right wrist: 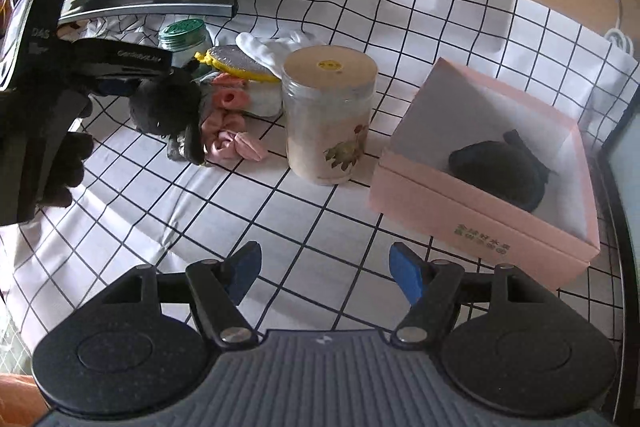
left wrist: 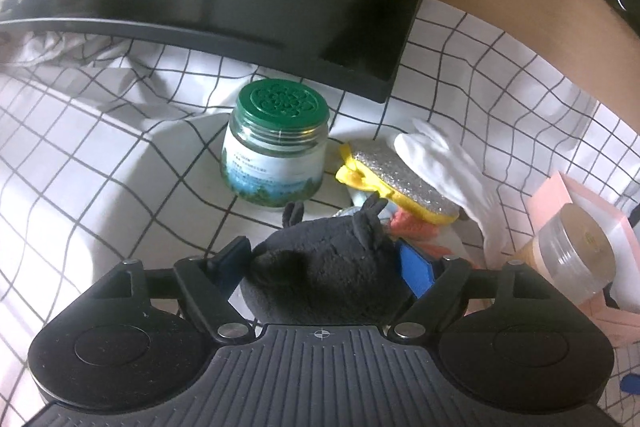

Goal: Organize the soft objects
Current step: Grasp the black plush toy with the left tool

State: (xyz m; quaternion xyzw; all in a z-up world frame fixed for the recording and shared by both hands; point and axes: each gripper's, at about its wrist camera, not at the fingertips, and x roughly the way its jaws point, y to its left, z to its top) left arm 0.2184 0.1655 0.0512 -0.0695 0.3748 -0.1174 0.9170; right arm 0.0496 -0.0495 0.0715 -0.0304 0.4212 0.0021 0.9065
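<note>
Left wrist view first: my left tongs [left wrist: 324,259] are clenched on a black plush toy [left wrist: 320,267], with a blue pad pressing each side of it. Just past the toy sits a green-lid jar [left wrist: 276,151]. To its right lie a yellow sponge [left wrist: 400,179] and a white glove [left wrist: 448,167]. At the far right edge is a clear jar [left wrist: 576,251].

Right wrist view next: my right tongs [right wrist: 322,271] are released, with nothing between the pads, low over the checked cloth [right wrist: 360,7]. The toy [right wrist: 164,103] hangs at the left, right beside a pile of pink scrunchies [right wrist: 228,119]. The pink box [right wrist: 492,195] is on the right, and a dark soft thing [right wrist: 500,171] already lies in it.

I think the toy goes in that box. The clear jar stands between them, so I could knock it over. The toy is squishy, so it might slip out. Its dangling bits might snag a scrunchie.
</note>
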